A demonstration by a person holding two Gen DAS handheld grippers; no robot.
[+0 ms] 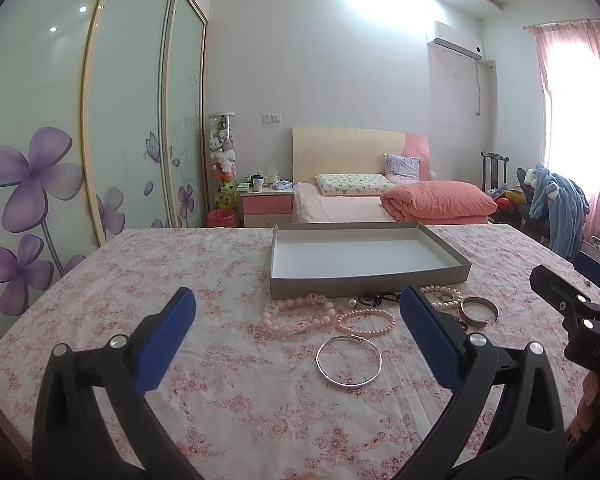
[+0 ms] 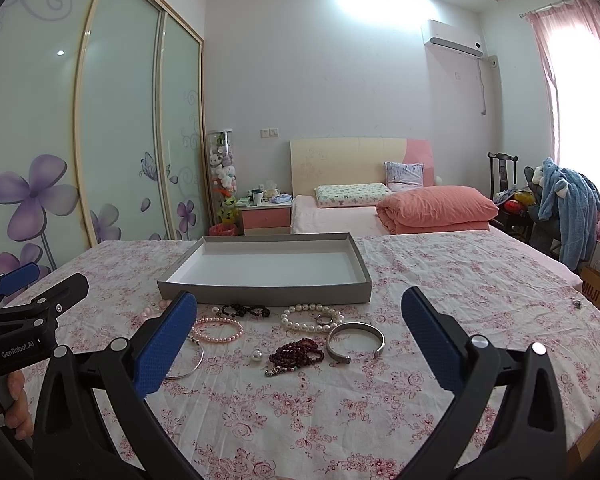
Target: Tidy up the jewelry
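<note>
Left hand-held gripper and right hand-held gripper apparently gape, empty.

Glossy metal bangle; matt cardboard tray; wrinkled floral cloth

So from my end: the shallow grey cardboard tray sits on the pink floral tablecloth, toward the far side. All the jewelry lies in front of it. Left to right in the right wrist view: the thin silver bangle, the small pink pearl bracelet, the dark red bead bracelet, the open grey metal cuff. The white pearl bracelet lies just behind the cuff.
</note>
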